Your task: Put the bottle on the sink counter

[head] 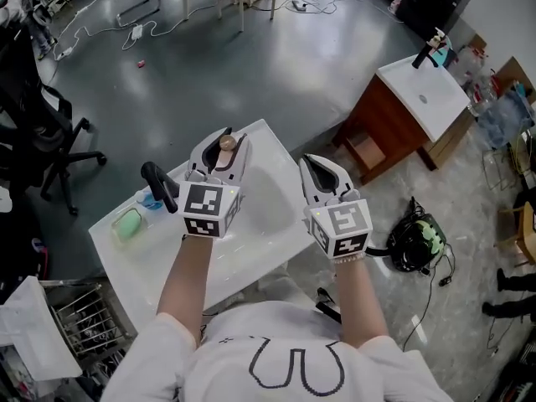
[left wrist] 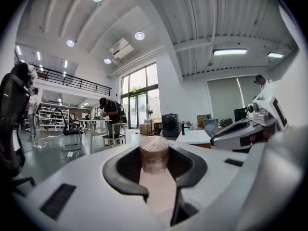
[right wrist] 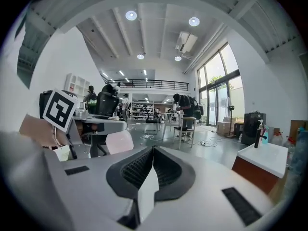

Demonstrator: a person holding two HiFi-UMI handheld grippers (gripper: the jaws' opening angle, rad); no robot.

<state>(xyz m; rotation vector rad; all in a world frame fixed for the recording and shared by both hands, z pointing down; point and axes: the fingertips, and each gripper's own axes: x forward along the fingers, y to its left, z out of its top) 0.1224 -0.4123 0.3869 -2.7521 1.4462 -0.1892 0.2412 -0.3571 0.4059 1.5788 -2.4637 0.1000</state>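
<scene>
Carry step here, I'd say. My left tool [head: 219, 149] is clamped on the bottle [head: 227, 143], and it hasn't been set down on the desk [head: 268, 233] yet. My right tool [head: 318, 167] is closed with nothing in it, just riding along beside the left one.

From the head view, the bottle sits over the white desk, roughly above the basin and a bit right of the black faucet [head: 159, 187]. There's a green lump [head: 128, 223] near the faucet, soap or a sponge, too small to call. Looking straight down like that, I honestly can't tell how high the bottle hangs above the surface.

The left gripper view fills in the grip. The pale pink body runs back between the jaws, with the brownish cap sticking out past the tips, so the bottle lies along the jaws and not across them. That view looks out across the room and shows none of the desk. The right gripper view confirms those jaws are pressed together and empty.

Next move, as I read it: pick a flat bit of desk clear of the basin and faucet, lower the left tool, and probably tip it so the bottle's base lands first, then let go. Held lengthwise like this, it could roll if I just drop it flat.
</scene>
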